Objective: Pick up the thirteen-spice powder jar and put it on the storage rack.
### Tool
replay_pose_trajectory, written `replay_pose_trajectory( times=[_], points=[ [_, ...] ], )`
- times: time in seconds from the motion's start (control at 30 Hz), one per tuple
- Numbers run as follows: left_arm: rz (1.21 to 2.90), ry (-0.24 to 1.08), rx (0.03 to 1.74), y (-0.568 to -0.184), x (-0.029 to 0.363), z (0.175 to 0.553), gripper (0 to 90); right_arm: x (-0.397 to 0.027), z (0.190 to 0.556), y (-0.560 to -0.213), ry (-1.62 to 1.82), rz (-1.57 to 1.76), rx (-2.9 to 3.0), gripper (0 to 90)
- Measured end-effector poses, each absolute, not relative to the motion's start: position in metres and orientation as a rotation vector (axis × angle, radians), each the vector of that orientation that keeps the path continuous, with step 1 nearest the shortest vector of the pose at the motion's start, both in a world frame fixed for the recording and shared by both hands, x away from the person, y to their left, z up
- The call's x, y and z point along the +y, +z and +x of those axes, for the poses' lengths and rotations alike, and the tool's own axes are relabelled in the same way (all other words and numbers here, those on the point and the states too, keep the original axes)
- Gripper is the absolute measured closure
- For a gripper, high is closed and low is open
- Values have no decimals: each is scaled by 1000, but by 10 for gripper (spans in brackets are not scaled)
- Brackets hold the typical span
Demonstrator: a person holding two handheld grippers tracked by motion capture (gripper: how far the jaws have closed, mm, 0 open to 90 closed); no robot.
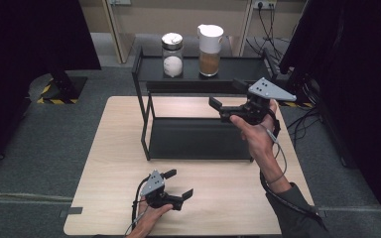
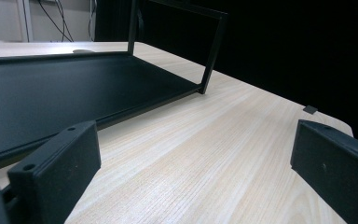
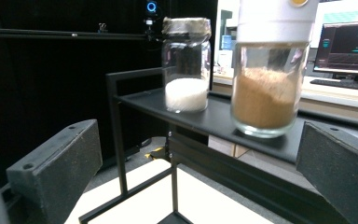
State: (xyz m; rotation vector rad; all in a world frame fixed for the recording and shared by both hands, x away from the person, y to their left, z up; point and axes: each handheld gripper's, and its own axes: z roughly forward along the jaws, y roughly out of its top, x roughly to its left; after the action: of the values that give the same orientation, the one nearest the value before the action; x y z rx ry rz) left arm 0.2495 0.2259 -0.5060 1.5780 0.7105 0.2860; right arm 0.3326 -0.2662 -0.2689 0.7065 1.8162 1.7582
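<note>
From the high view, the right claw is held up in the air beside the black rack, its jaws spread and empty, aimed toward the rack's upper shelf. On that shelf stand the brown-powder jar with a white lid and, to its left, the white-powder jar; the brown one is the nearer to the right claw, yet well apart from it. The left claw rests low over the wooden worktop in front of the rack, jaws parted, holding nothing.

In the left gripper view, the left claw gapes over bare worktop, the rack's lower shelf to one side.

In the right gripper view, the right claw is wide open. The brown-powder jar stands ahead between the jaws, toward the right one, seemingly not yet within them, though depth is hard to judge. The white-powder jar stands farther back.
</note>
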Motion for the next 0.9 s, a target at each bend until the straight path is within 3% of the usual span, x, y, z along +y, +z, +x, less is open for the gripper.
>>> replay_pose_trajectory(
  times=[0.9],
  points=[
    [1573,284,714,-506,226,249,9,-282,292,-343,1754,683,1829,4]
  ],
)
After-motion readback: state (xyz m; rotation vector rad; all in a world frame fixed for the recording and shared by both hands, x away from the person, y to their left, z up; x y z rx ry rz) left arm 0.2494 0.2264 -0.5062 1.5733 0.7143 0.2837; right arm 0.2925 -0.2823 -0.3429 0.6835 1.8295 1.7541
